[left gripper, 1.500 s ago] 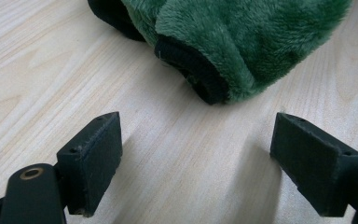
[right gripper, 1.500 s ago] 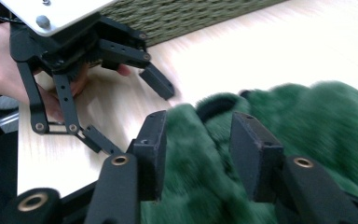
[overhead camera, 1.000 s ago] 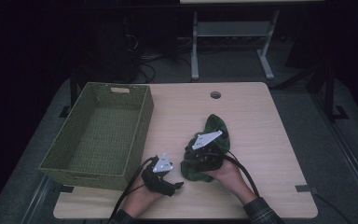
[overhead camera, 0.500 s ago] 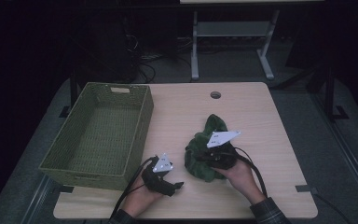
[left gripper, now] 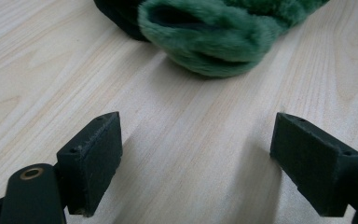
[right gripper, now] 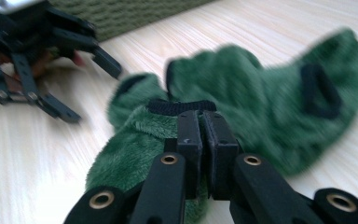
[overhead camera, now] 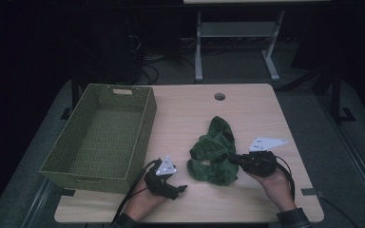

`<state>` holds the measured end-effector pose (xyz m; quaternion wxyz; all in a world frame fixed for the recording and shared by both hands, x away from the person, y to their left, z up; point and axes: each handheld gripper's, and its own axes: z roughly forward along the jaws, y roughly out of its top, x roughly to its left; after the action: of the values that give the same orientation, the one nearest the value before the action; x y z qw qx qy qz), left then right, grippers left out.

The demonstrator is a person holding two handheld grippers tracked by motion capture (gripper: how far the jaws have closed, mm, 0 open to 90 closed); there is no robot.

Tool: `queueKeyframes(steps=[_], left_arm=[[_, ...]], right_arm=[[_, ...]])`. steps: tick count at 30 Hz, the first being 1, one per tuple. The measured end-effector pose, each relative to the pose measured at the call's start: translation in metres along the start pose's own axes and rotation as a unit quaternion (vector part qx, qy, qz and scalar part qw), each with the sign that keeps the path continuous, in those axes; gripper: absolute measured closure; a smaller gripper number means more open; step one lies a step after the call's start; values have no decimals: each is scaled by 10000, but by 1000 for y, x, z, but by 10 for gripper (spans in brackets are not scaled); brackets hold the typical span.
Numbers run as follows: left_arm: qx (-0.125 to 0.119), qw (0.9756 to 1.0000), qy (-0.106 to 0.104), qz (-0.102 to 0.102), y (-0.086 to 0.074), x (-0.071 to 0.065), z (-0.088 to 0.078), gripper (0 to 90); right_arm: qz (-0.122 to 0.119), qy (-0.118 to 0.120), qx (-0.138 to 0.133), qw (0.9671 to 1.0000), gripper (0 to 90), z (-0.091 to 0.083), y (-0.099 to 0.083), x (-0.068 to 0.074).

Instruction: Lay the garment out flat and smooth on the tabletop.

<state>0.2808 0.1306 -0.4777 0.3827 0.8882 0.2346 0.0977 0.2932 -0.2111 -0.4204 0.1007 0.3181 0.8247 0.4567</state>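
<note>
Green plush fabric, a crumpled fleece garment (overhead camera: 214,154) lying mid-table at three o'clock of the woven olive basket (overhead camera: 102,137), is pinched only at its dark hem by the right gripper (right gripper: 201,126), so it could slip free, while the left gripper (left gripper: 196,158) rests spread wide and empty.

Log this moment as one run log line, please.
right gripper: shut on green fleece garment, dragging it | left gripper: open, resting on table | basket: nothing inside

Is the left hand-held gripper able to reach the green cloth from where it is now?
Probably yes: the left hand-held gripper is open, and only bare table lies between it and the green cloth.
</note>
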Motion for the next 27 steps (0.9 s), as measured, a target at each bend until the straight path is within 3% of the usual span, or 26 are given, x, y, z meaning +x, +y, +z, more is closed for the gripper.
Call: queueKeyframes(steps=[15,22,25,27], left_arm=[[14,10000,1,16,0,0,0,159],[12,10000,12,-7,0,0,0,158],[121,9999,51,-67,4,-1,0,158],[-29,9999,-25,-95,11,-1,-6,211]], right_arm=[[378,-574,481,9965,797,-27,-58,-17],[607,-664,273,9956,769,-50,-65,-21],[576,-613,107,9964,762,-58,-59,-16],[481,-555,38,9973,761,-61,-53,-9]])
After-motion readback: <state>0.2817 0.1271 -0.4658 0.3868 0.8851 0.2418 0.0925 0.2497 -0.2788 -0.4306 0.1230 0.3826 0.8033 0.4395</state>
